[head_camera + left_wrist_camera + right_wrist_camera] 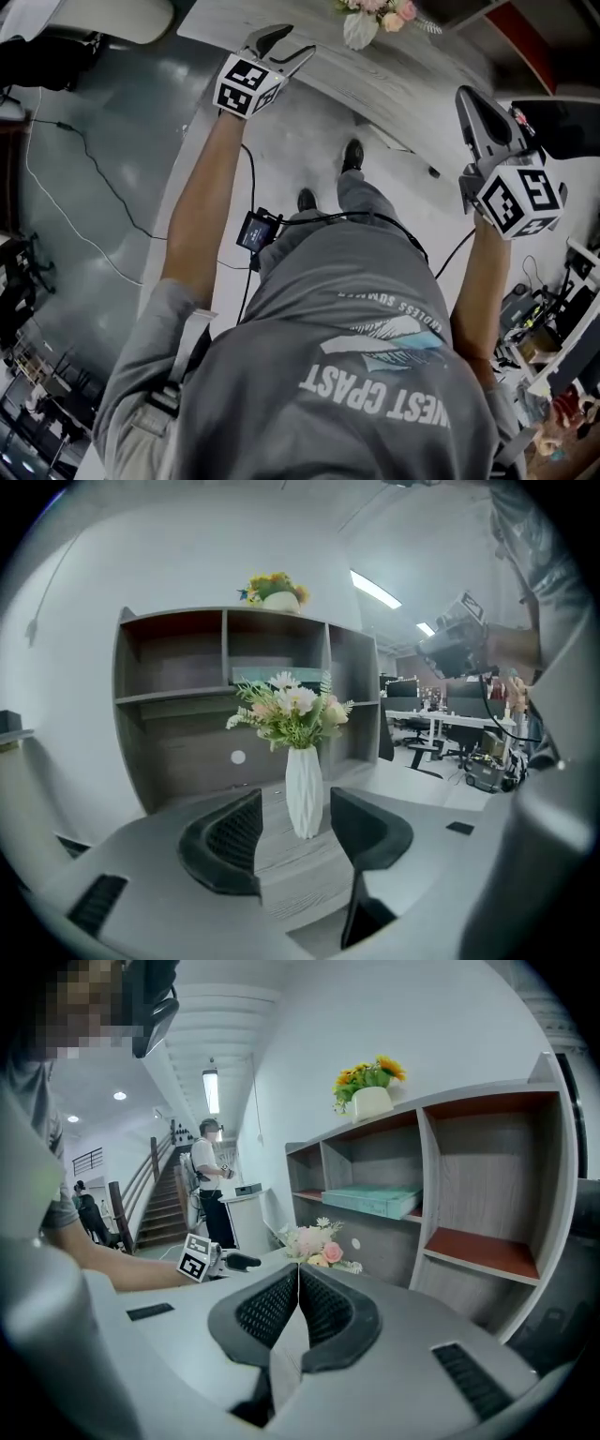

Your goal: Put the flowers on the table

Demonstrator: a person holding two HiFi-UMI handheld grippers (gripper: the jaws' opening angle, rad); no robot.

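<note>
With the vase of flowers upright on the table, the parted, empty left gripper should back straight off; the right gripper is closed, empty.

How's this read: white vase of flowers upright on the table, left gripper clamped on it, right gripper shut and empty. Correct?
Wrong on the left gripper: the left gripper view shows its jaws apart, with the white vase standing free beyond them, upright on the table. The right gripper is shut and empty, as stated.
</note>
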